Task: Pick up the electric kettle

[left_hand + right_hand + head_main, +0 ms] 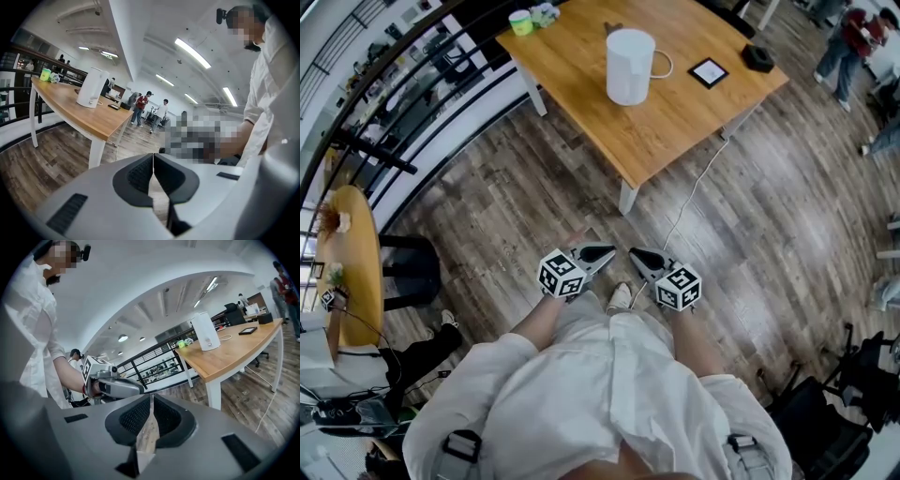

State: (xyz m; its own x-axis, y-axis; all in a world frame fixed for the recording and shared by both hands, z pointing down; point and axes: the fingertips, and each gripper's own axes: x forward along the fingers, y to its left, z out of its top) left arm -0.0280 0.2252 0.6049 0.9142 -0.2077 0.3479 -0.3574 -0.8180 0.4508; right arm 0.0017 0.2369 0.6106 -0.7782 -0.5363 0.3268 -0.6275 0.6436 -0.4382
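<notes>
On the wooden table (675, 122), near its middle, stands the electric kettle (630, 66): a tall, plain white cylinder. Whether it sits on a base I cannot tell, and the table's far edge is cut off by the frame. I count one table, one kettle and two grippers. Well short of the table, over the floor, my left gripper (607, 251) and right gripper (637, 255) each have jaws pressed together on nothing.
</notes>
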